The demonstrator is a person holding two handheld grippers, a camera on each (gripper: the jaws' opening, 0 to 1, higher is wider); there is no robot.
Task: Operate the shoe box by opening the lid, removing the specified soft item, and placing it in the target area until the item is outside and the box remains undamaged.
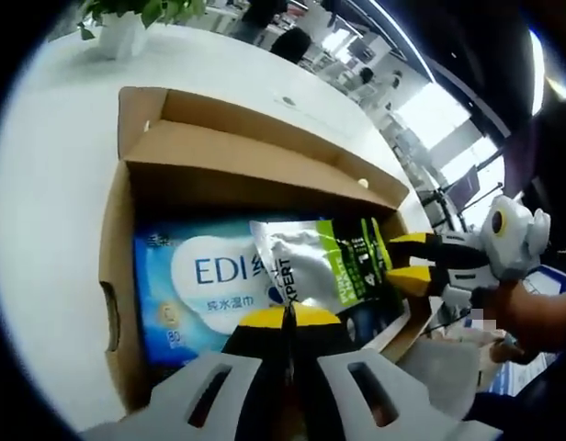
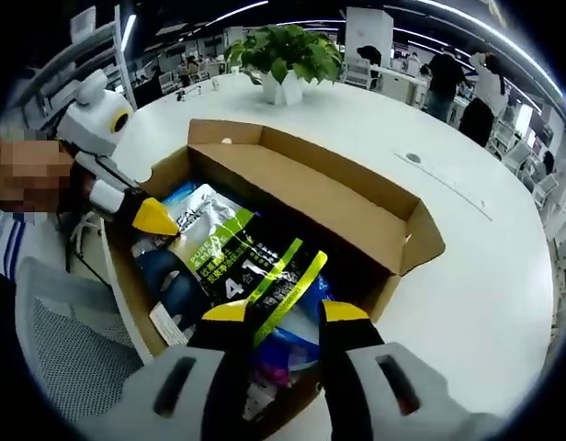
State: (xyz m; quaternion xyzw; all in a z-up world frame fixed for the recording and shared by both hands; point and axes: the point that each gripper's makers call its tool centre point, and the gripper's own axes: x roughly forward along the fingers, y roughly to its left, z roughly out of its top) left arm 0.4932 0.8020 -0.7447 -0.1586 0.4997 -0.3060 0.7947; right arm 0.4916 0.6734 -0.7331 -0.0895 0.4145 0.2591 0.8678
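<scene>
An open cardboard shoe box [image 1: 113, 266] lies on a white table, its lid flap [image 2: 292, 197] folded back. Inside, a silver, green and black soft pouch [image 1: 311, 262] rests on a blue wet-wipes pack [image 1: 191, 276]. My left gripper [image 1: 288, 317] is shut at the pouch's near edge and appears to pinch it. In the right gripper view it [image 2: 154, 218] meets the pouch [image 2: 237, 257] at its far-left corner. My right gripper [image 2: 285, 312] is open, with the pouch's green end between its jaws. In the left gripper view it [image 1: 413, 260] reaches in from the right.
A potted plant [image 2: 283, 55] in a white pot stands at the table's far side. The white tabletop [image 2: 467, 239] stretches right of the box. A grey mesh chair [image 2: 62, 322] sits by the table's edge. People stand in the office behind.
</scene>
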